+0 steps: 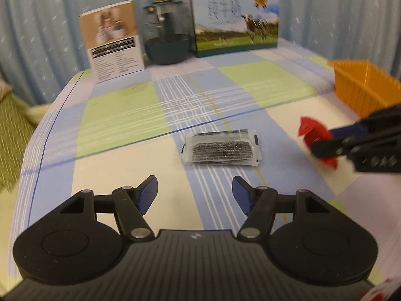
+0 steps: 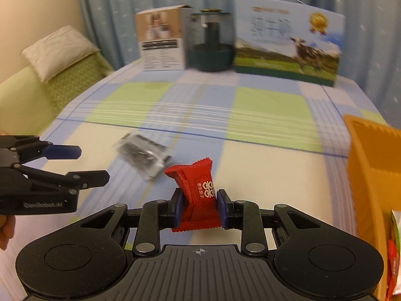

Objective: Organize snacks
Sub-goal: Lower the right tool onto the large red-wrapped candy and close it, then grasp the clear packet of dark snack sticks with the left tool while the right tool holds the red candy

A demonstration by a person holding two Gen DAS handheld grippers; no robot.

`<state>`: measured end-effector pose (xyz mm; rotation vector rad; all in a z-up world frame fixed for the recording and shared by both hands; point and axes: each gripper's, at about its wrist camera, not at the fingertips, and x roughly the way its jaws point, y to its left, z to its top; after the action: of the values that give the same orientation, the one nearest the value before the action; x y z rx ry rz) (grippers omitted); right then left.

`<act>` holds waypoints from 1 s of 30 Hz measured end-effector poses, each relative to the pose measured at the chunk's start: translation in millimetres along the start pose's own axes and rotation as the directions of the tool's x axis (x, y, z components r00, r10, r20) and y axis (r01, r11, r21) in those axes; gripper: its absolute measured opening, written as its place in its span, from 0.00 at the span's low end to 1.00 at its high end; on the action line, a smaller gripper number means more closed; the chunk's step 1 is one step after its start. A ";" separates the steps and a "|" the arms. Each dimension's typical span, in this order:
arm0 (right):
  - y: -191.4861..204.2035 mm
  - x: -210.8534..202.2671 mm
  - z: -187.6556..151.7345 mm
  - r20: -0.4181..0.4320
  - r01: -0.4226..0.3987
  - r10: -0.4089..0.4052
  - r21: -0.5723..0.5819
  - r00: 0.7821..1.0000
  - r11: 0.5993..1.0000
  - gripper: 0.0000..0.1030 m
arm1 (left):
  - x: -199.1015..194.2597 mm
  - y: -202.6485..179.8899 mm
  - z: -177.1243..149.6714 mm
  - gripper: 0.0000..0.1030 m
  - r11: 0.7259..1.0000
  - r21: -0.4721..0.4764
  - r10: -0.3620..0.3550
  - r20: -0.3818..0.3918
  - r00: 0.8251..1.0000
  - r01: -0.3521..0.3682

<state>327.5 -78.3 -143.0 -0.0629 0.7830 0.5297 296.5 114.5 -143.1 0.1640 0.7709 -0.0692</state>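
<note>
The right gripper [image 2: 199,207] clamps a red candy [image 2: 198,200] between its pads, above the checked cloth [image 2: 263,105] near the orange basket [image 2: 371,160] at the right edge. The left gripper [image 1: 195,194] stands open and empty, just short of a clear packet [image 1: 221,148] lying mid-cloth.

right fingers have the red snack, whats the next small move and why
Probably carry the red snack right, over the orange basket, then release. The right gripper already pinches it, and the basket stands close beside it.
</note>
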 end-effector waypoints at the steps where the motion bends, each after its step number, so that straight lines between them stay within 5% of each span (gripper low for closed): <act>1: -2.4 -0.4 0.1 0.000 0.006 -0.006 0.006 1.000 1.000 0.28 | 4.8 -2.7 1.3 0.61 1.000 0.020 0.008 -0.001 1.000 -0.008; 10: -17.6 13.2 4.0 -0.017 0.034 -0.033 0.086 0.999 0.996 0.28 | 35.3 -15.2 14.0 0.63 0.983 0.181 0.033 0.027 0.999 -0.037; 16: -23.6 17.0 4.4 -0.019 0.037 -0.035 0.112 0.999 0.993 0.28 | 47.6 -25.0 25.2 0.65 0.955 0.295 -0.018 0.057 0.998 0.000; 22: -24.5 17.8 5.0 -0.012 0.045 -0.044 0.118 0.999 0.992 0.28 | 65.3 -19.1 39.4 0.65 0.966 0.247 -0.086 0.034 0.996 0.075; 26: -24.2 18.6 4.7 -0.006 0.051 -0.051 0.118 0.999 0.992 0.28 | 70.1 -6.7 43.5 0.50 0.983 0.100 -0.156 -0.012 0.988 0.156; 30: -23.3 19.8 5.8 -0.002 0.057 -0.057 0.122 0.998 0.991 0.28 | 67.3 -5.5 41.9 0.37 0.986 0.062 -0.155 -0.022 0.988 0.156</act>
<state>354.0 -88.5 -155.7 0.0287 0.8082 0.4270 372.7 101.7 -161.3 0.1651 0.7986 -0.2411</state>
